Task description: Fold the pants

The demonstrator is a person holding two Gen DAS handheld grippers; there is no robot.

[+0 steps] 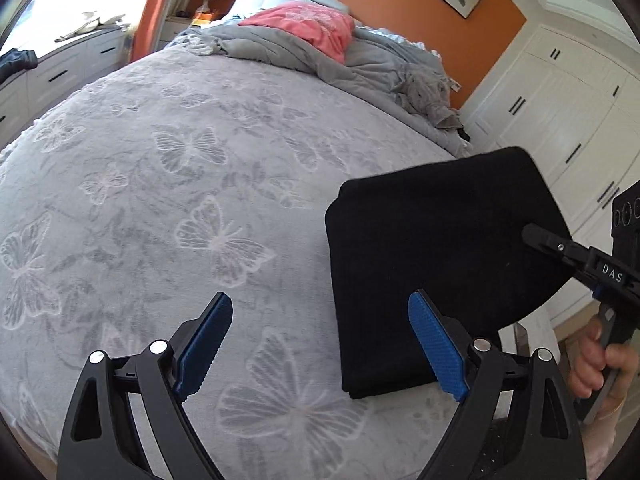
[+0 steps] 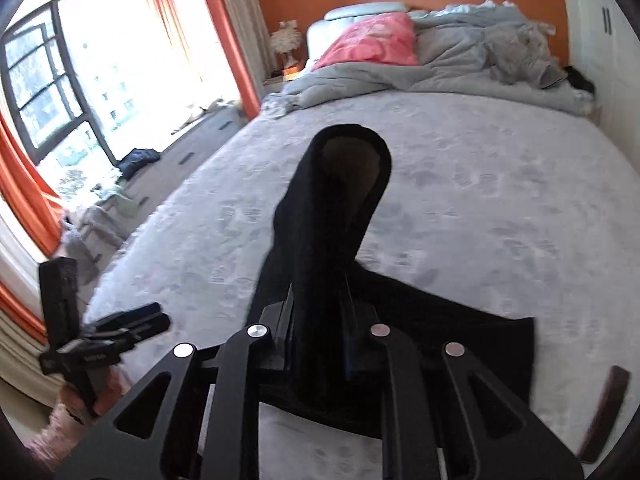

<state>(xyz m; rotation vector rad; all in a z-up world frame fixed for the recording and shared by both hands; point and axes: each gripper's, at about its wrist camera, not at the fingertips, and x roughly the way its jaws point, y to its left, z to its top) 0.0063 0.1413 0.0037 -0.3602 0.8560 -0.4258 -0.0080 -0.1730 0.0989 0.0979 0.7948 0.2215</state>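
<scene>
Pants (image 1: 432, 264) already a compact fold on bed (image 1: 160, 200); right hand-held gripper (image 2: 320, 320) clamps a raised layer, left hand-held gripper (image 1: 320, 344) open, empty. One fold left, likely.

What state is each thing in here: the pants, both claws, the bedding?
Black pants: folded into a compact stack, one edge lifted off the bed.
Right claw: shut on the pants' edge.
Left claw: open, empty, beside the pants.
Butterfly bedspread: spread flat.
Grey duvet: crumpled at the headboard.
Pink pillow: lying on the duvet.
</scene>
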